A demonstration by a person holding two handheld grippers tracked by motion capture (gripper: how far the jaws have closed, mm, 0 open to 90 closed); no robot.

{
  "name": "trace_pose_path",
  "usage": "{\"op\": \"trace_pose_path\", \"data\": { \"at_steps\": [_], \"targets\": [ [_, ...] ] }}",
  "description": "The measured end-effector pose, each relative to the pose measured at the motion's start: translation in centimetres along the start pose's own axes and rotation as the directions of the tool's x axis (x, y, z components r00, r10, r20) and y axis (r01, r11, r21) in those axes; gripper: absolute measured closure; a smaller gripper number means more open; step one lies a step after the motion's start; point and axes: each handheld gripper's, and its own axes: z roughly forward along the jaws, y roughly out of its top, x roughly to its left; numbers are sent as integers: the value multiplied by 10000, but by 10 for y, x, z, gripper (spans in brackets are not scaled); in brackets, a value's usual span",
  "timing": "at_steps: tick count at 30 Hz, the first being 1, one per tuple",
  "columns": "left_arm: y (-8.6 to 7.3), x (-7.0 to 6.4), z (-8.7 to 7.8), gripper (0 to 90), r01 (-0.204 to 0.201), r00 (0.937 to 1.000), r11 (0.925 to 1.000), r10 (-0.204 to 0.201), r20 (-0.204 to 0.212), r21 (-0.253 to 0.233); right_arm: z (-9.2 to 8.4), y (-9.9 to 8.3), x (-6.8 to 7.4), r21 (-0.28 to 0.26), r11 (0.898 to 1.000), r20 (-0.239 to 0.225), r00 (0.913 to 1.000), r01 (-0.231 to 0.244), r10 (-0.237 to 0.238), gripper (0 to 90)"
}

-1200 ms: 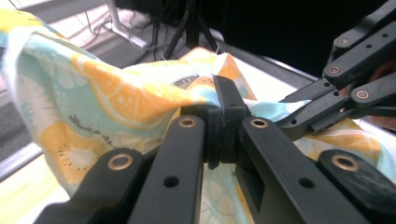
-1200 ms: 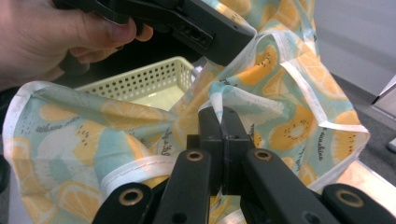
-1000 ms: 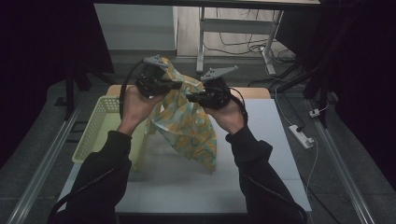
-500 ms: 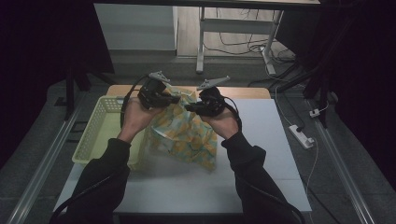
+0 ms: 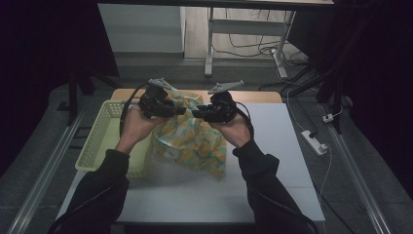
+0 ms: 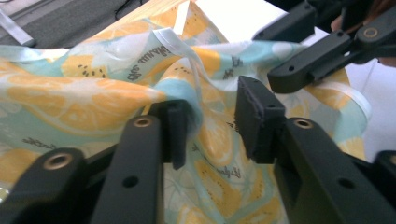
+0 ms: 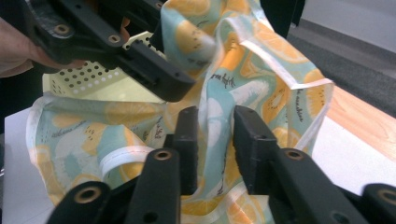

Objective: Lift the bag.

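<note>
White table (image 5: 272, 161) is bearing my cloth (image 5: 192, 139) beside the left basket (image 5: 100, 141); both grippers, left (image 5: 182, 110) and right (image 5: 195, 113), have just been opening, cloth lying loose between released jaws.

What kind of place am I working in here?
Probably a lab or recording workspace, not a home: a white table stands between dark curtains, with metal floor rails and a power strip with loose cables beside it. On the table are a fruit-print cloth and a yellow basket.
</note>
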Motion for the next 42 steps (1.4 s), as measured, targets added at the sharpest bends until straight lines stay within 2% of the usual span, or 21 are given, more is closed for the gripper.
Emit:
{"op": "trace_pose_path", "data": {
  "at_steps": [6, 10, 14, 18, 23, 26, 29, 36, 42],
  "targets": [
    [-7, -3, -13, 485, 155, 9998, 9995, -152, 135, -264, -9, 0, 1, -327, 9995, -147, 9999, 10, -15, 612],
    [-13, -4, -23, 396, 243, 9997, 9983, -240, 53, -522, -14, -2, 2, -399, 9992, -181, 9998, 29, -36, 548],
    [-20, -5, -32, 300, 120, 9999, 9973, -116, 53, -724, -16, -5, 1, -326, 9995, -298, 9996, -32, 22, 488],
    [-28, -6, -40, 204, 155, 9998, 9966, -162, -80, -814, -17, -11, 0, -217, 9997, -400, 9992, -79, 70, 427],
    [-38, -10, -51, 121, 85, 9997, 9965, -103, -222, -832, -20, -18, 1, -297, 9996, -276, 9996, 7, -15, 363],
    [-44, -12, -57, 92, -53, 9987, 9977, 19, -500, -678, -22, -21, 1, -352, 9994, -295, 9996, 8, -19, 345],
    [-51, -12, -59, 62, 47, 9978, 9982, -86, -657, -599, -23, -24, 2, -407, 9992, -269, 9996, 8, -19, 312],
    [-72, -7, -61, 10, 589, 9964, 9945, -639, -554, -867, -24, -33, 3, -439, 9990, -157, 9999, -27, 20, 234],
    [-89, -6, -61, 0, 799, 9949, 9928, -850, -548, -895, -24, -43, 5, -369, 9993, -108, 9999, -108, 104, 165]
  ]
}}
